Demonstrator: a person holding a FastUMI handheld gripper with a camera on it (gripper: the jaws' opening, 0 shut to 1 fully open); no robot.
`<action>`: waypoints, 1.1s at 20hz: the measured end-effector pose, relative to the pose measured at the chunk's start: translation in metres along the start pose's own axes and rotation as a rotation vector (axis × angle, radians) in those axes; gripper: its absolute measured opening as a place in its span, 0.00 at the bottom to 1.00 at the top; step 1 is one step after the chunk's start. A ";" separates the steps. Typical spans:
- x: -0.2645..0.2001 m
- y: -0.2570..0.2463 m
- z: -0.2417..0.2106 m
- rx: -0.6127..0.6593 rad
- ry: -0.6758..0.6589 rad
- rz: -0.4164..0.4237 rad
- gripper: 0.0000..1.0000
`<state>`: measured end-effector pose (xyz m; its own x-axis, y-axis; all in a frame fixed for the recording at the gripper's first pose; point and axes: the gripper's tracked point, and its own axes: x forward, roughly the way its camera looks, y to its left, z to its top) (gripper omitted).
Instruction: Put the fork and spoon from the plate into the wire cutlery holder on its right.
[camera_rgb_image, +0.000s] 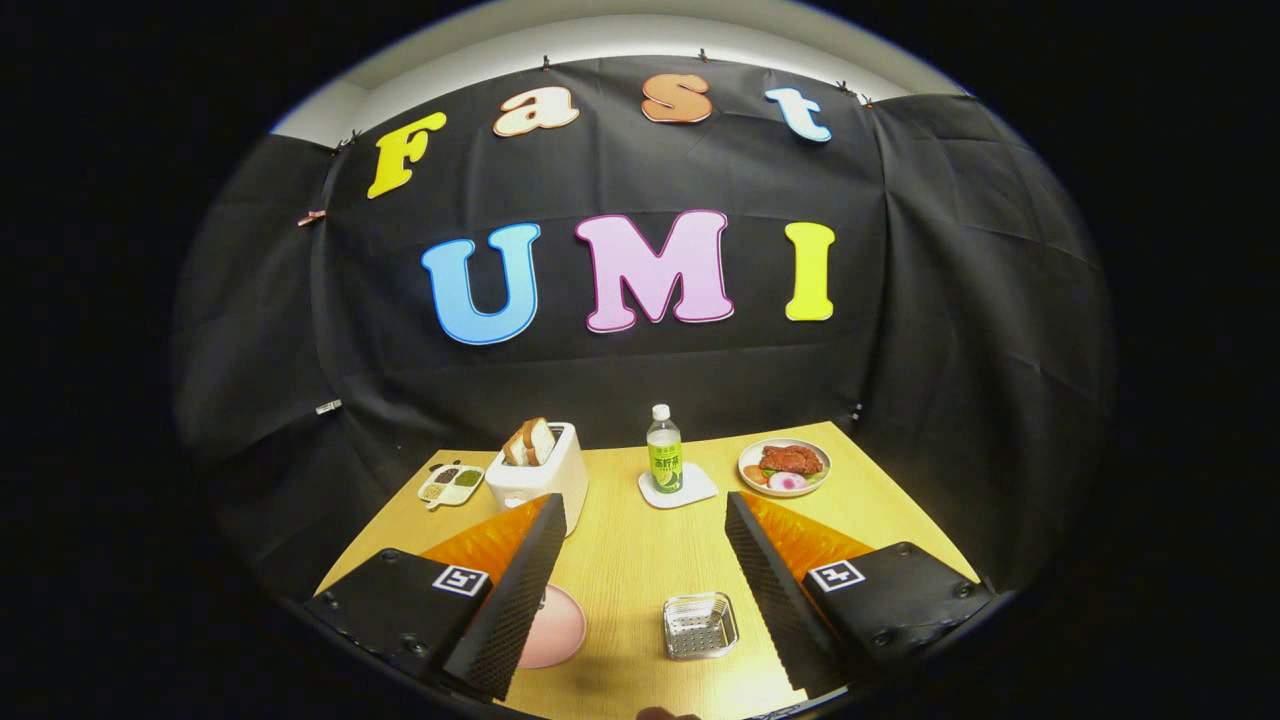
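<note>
The gripper (640, 560) hangs wide open and empty above the surface (620, 560), the plate (555, 630) at its 7 o'clock, the holder (700, 625) between its fingers; first step is to drop onto the plate's cutlery, hidden behind the left finger.

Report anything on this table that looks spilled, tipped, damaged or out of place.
Nothing stands out. The toaster, bottle on its coaster and food plate stand upright; the gripper is open above the wire cutlery holder and pink plate.
</note>
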<state>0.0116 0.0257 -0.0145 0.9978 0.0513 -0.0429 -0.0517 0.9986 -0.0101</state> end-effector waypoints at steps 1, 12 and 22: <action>0.001 0.003 -0.001 -0.005 -0.003 0.006 1.00; 0.029 0.070 -0.073 -0.087 0.195 0.116 1.00; 0.050 0.126 -0.212 -0.145 0.584 0.147 1.00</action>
<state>0.0464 0.1513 -0.2295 0.7937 0.1321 -0.5939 -0.2330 0.9677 -0.0962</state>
